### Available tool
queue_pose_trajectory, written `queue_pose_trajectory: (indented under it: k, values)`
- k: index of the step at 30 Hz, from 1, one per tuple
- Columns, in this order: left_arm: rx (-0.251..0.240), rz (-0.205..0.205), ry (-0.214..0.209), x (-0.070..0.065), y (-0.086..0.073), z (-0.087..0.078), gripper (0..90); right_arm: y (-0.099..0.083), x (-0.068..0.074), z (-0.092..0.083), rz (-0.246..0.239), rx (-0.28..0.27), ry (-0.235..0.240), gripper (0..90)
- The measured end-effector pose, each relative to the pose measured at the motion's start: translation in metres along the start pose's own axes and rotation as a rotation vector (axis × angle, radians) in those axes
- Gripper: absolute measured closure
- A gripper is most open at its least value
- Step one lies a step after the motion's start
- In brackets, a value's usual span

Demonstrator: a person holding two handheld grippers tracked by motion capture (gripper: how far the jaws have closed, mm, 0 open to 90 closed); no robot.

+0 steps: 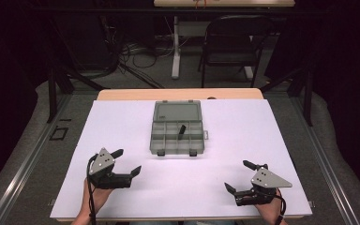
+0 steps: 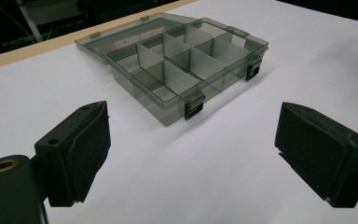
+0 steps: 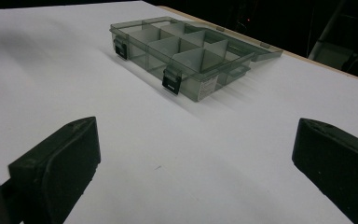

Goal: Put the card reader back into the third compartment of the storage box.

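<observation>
An open compartment box lies on a white table between my two idle tongs.

The smoky grey plastic organizer box point(image 1: 176, 133) lies on the far middle part of the white table point(image 1: 122, 197), its lid point(image 1: 177, 112) folded flat open on the far side and two black latches point(image 2: 194, 109) on the near wall. Dividers split it into small compartments, and a small dark object point(image 1: 182, 130) stands tilted in one right of its centre; I cannot tell what it is. Nearer than the box and to its left, my left gripper point(image 1: 126, 162) rests in my left hand point(image 1: 95, 197), jaws spread wide around nothing. Nearer than the box and to its right, my right gripper point(image 1: 240, 176) sits in my right hand point(image 1: 273, 212), jaws likewise wide apart and empty. Beyond the box, past the table's far edge, stands a dark folding chair point(image 1: 229, 44).
</observation>
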State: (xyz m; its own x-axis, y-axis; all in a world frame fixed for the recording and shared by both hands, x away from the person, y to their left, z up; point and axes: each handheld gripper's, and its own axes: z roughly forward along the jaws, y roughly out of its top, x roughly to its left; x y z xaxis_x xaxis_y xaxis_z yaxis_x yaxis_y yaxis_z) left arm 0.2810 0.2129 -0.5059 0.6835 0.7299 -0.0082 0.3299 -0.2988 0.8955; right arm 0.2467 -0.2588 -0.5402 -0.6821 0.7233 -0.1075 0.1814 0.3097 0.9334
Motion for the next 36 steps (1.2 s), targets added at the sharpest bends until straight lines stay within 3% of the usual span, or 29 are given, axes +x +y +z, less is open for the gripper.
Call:
queue_pose_trajectory:
  k: [14, 36]
  values:
    - [-0.015, -0.009, 0.029, 0.0, -0.022, -0.016, 10.7, 0.0, 0.0, 0.0, 0.001, 0.002, 0.002, 0.3]
    - [-0.09, 0.025, 0.045, -0.006, -0.05, -0.034, 10.6, 0.0, 0.0, 0.0, 0.001, 0.006, 0.004, 0.4]
